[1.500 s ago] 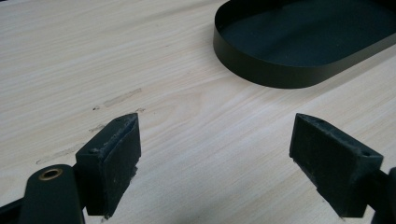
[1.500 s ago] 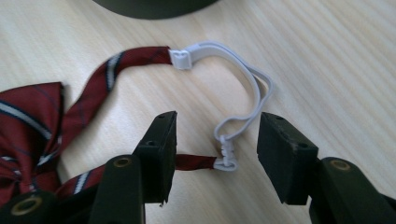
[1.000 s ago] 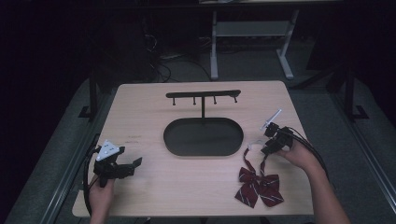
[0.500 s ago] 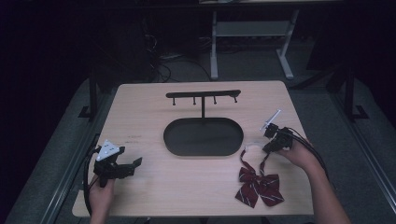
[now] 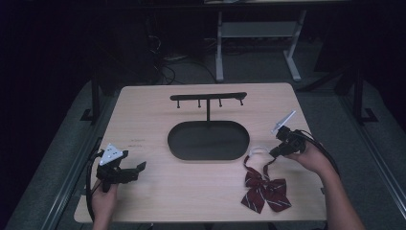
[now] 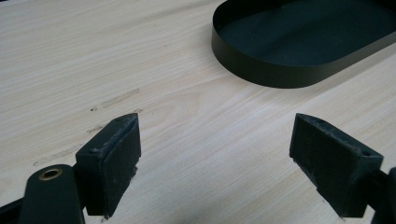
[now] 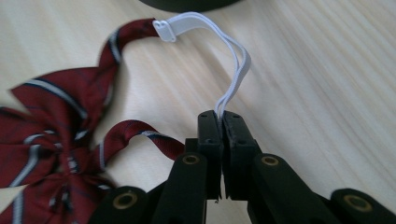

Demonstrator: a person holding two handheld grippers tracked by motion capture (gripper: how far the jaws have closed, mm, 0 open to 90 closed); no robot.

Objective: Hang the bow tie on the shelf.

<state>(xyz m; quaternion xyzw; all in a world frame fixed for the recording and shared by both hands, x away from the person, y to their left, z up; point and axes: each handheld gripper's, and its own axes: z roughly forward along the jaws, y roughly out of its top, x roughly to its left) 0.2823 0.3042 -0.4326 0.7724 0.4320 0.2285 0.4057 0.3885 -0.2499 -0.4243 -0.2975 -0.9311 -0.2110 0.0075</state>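
Right gripper (image 7: pixel 222 116) clamped tight on the white elastic loop (image 7: pixel 233 70) of the red striped bow tie (image 5: pixel 263 189), jaws just finished closing with the strap pinched between them. Bow tie itself lying flat on the counter (image 5: pixel 143 105) near the front right corner, elastic arching up from its neck strap to the gripper, just beside the right end of the black oval tray (image 5: pixel 208 140). Tray sitting mid-counter, with a black hook rack (image 5: pixel 208 97) standing at its back, toward the far edge. Left gripper (image 6: pixel 215 154) parked near the front left corner, jaws wide apart over bare wood, nothing between them, well apart from the bow tie. Tray rim peeking in at the top of the left gripper view.
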